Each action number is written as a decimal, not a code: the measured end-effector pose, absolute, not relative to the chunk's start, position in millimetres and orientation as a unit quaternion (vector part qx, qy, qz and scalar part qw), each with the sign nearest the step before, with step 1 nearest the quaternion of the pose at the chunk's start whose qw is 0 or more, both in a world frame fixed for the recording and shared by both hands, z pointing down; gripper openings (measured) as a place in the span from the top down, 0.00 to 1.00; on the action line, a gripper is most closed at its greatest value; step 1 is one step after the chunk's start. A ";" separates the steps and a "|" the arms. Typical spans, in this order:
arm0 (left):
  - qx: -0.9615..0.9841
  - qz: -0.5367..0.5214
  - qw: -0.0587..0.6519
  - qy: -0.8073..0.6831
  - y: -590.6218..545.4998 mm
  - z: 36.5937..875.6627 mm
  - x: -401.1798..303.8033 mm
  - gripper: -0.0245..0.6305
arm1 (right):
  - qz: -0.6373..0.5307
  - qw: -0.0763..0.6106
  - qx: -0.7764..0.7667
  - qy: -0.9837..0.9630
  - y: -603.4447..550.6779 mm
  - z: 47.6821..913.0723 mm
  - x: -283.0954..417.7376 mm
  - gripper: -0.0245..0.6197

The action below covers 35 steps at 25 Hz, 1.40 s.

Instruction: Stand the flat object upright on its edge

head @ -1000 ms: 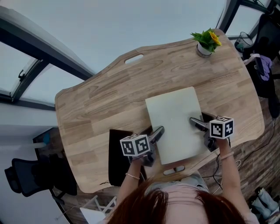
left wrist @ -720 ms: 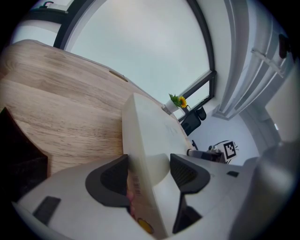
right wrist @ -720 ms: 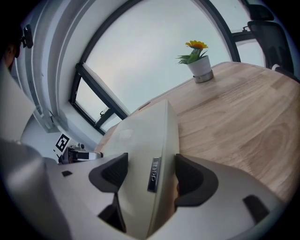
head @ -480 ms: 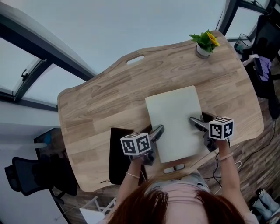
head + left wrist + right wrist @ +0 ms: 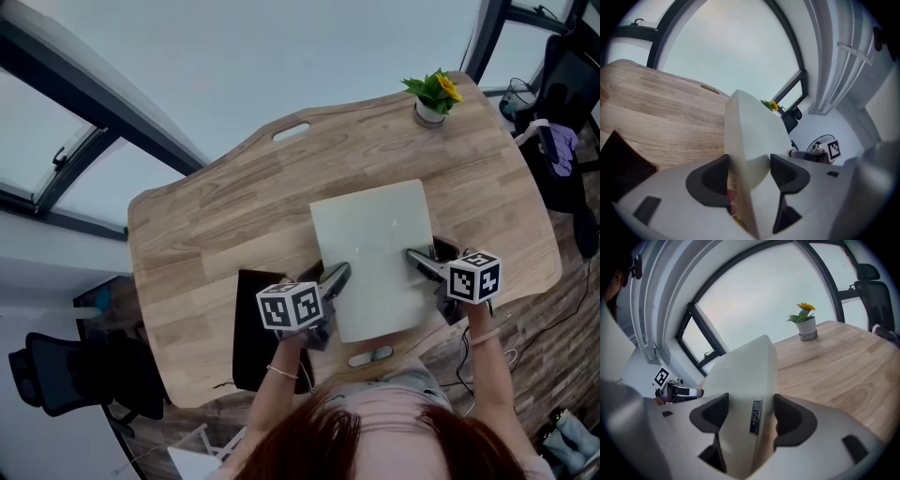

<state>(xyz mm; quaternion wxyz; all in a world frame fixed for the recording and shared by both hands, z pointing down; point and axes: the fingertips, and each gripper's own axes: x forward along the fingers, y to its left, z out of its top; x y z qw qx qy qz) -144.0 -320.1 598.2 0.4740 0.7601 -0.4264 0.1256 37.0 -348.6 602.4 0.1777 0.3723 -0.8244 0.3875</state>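
A pale flat object (image 5: pixel 373 246) sits over the near right part of the wooden table (image 5: pixel 225 216), between the table's middle and its near edge. Its broad face is turned up toward the head camera, so it is not on its edge.

The left gripper (image 5: pixel 341 275) comes in at the object's left side near the near corner. In the left gripper view its two dark fingers (image 5: pixel 711 178) are clamped across the thickness of the flat object (image 5: pixel 754 133), one on each face. The right gripper (image 5: pixel 413 256) takes the opposite side. In the right gripper view its fingers (image 5: pixel 790 418) stand wide and have just been closing, with the object's edge (image 5: pixel 743 366) and a small dark label filling the gap and both pads against it. Each gripper carries a marker cube (image 5: pixel 290 307), and a wrist leads back from each to the person at the bottom of the head view.

A black mat (image 5: pixel 251 333) lies at the near left edge of the table, just beside the left gripper. A potted plant (image 5: pixel 432 95) with a yellow flower stands at the far right corner, well apart from the object. A slot handle (image 5: pixel 292 131) is cut through the far edge.
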 end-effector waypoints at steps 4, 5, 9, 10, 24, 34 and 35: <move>0.766 0.125 0.461 -0.429 -319.8 590.1 -140.9 0.55 | 0.376 0.174 0.377 -0.829 -346.3 594.3 40.4 0.49; 0.768 0.125 0.458 -0.430 -319.3 588.2 -140.1 0.55 | 0.373 0.172 0.378 -0.830 -345.3 592.5 41.3 0.49; 0.772 0.122 0.448 -0.433 -316.5 580.2 -137.3 0.55 | 0.360 0.165 0.383 -0.834 -341.5 584.2 44.0 0.50; 0.773 0.121 0.446 -0.435 -315.7 578.3 -136.7 0.55 | 0.357 0.165 0.384 -0.836 -340.8 582.0 44.5 0.50; 0.787 0.115 0.411 -0.445 -307.2 549.6 -128.8 0.55 | 0.309 0.148 0.394 -0.852 -331.4 551.1 53.1 0.51; 0.801 0.116 0.384 -0.443 -303.3 532.2 -118.3 0.55 | 0.274 0.143 0.406 -0.860 -324.0 531.6 63.2 0.51; 0.803 0.116 0.381 -0.443 -302.8 530.7 -117.3 0.55 | 0.271 0.142 0.407 -0.861 -323.1 530.0 64.3 0.51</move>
